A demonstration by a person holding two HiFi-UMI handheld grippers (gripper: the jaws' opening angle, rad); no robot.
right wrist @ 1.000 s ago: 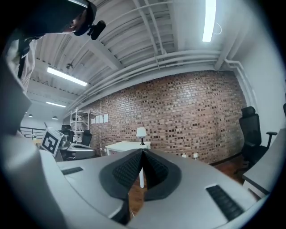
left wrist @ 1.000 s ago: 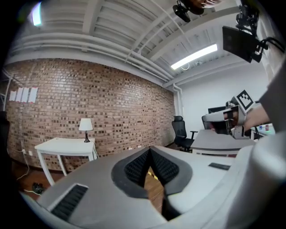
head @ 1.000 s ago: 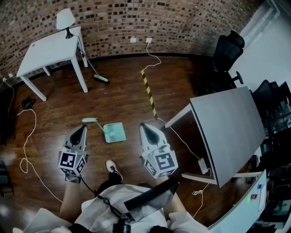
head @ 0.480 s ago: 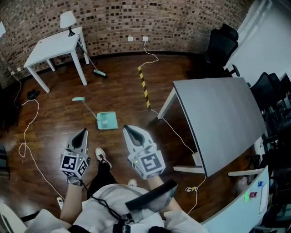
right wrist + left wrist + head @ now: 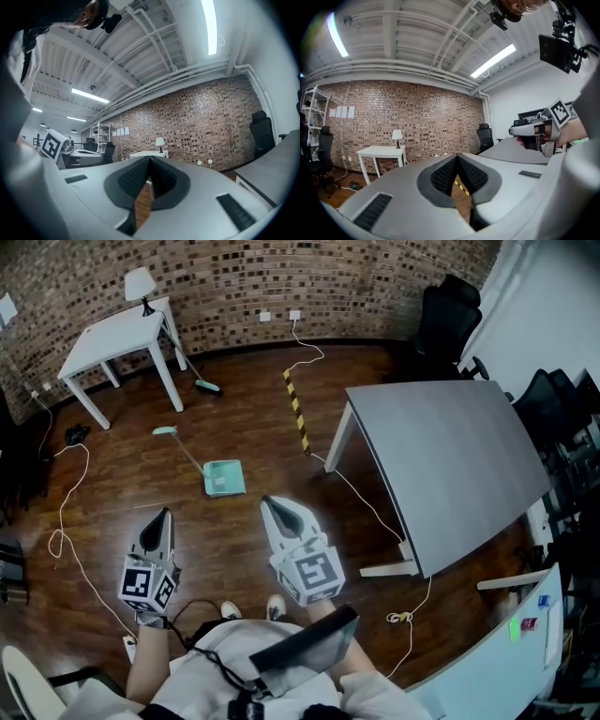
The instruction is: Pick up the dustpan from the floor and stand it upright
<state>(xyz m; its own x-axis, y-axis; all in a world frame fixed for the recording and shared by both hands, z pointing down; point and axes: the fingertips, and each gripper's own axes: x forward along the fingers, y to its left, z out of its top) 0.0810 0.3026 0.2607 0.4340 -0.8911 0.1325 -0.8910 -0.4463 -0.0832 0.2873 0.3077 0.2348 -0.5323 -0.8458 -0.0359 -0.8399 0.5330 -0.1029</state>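
A mint-green dustpan (image 5: 223,477) lies flat on the wooden floor in the head view, its long handle (image 5: 184,449) running up-left to a green grip. My left gripper (image 5: 164,515) is held level, below and left of the pan, shut and empty. My right gripper (image 5: 270,505) is also shut and empty, just below and right of the pan. Neither touches it. In the left gripper view the shut jaws (image 5: 457,158) point at the brick wall; the right gripper view shows its shut jaws (image 5: 149,161) the same way. The dustpan is not visible in either gripper view.
A white table (image 5: 112,341) with a lamp (image 5: 141,284) stands at the back left, a broom (image 5: 200,377) leaning beside it. A large grey table (image 5: 441,465) fills the right. Yellow-black tape (image 5: 297,412) and white cables (image 5: 67,512) cross the floor. Black office chairs (image 5: 448,320) stand at the back right.
The person has stepped back: the dustpan now lies farther ahead of both grippers, and the grey table has shifted left in view. Both grippers stayed shut.
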